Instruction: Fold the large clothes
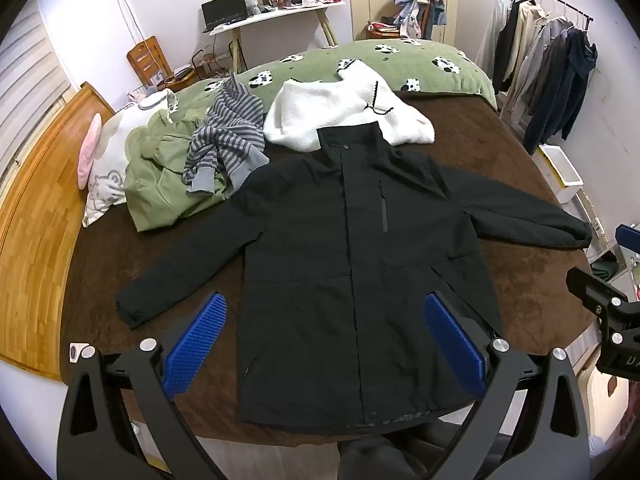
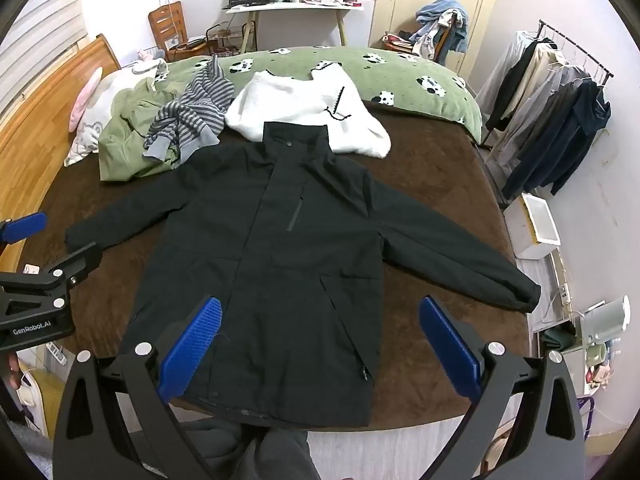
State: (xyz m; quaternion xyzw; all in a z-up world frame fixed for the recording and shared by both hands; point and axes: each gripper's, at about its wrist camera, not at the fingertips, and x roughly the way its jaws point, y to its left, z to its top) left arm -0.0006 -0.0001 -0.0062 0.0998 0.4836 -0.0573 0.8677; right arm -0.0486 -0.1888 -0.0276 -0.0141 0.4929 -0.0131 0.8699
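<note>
Jacket: black jacket [image 1: 352, 264] spread flat, front up, on the brown bed cover [image 1: 460, 140]; collar toward the far side, hem at the near edge, both sleeves angled outward.
Left tongs: left tongs [image 1: 326, 344] wide apart above the hem, holding nothing; blue pads [image 1: 196, 344] clear of the cloth.
Right tongs: right tongs [image 2: 320, 346] equally wide, empty, over the jacket's lower half.
Other clothes: white fleece [image 1: 344, 116] just behind the collar; striped grey top [image 1: 228, 140] lying on a green garment [image 1: 160, 188].
Room: clothes rack [image 2: 560, 112] beside the bed.
</note>
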